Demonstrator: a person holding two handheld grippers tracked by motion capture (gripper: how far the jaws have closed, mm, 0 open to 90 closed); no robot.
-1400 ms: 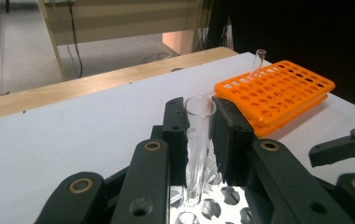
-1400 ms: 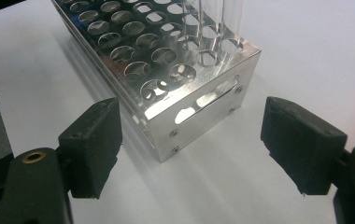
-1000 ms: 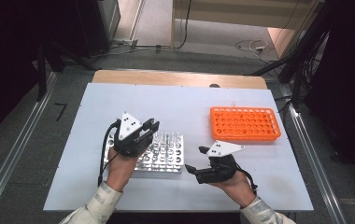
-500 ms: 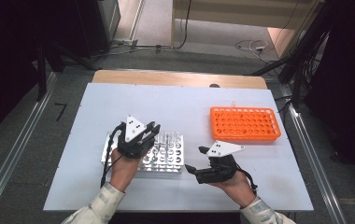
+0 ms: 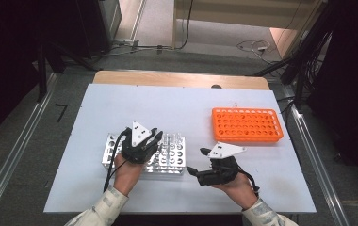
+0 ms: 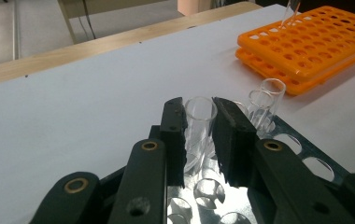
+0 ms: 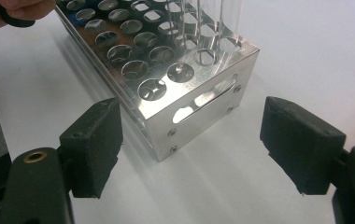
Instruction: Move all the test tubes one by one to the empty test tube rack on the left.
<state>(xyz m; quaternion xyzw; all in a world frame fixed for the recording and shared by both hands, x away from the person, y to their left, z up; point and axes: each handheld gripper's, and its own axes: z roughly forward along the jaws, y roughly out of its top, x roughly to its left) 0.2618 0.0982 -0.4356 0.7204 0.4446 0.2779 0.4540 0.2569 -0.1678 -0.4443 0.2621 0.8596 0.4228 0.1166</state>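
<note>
A silver metal tube rack sits on the white table in front of the person. My left gripper hovers over it, and in the left gripper view this gripper is shut on a clear test tube that stands upright in the rack. Two more clear tubes stand just beyond it. Near the rack's right end, my right gripper is held low and open. In the right gripper view its jaws stand wide apart before the rack's end wall.
An orange tube rack lies at the right rear of the table, and a single clear tube stands in its far side. A wooden strip runs along the table's far edge.
My left gripper has shifted slightly right over the metal rack. The right gripper has stayed put.
</note>
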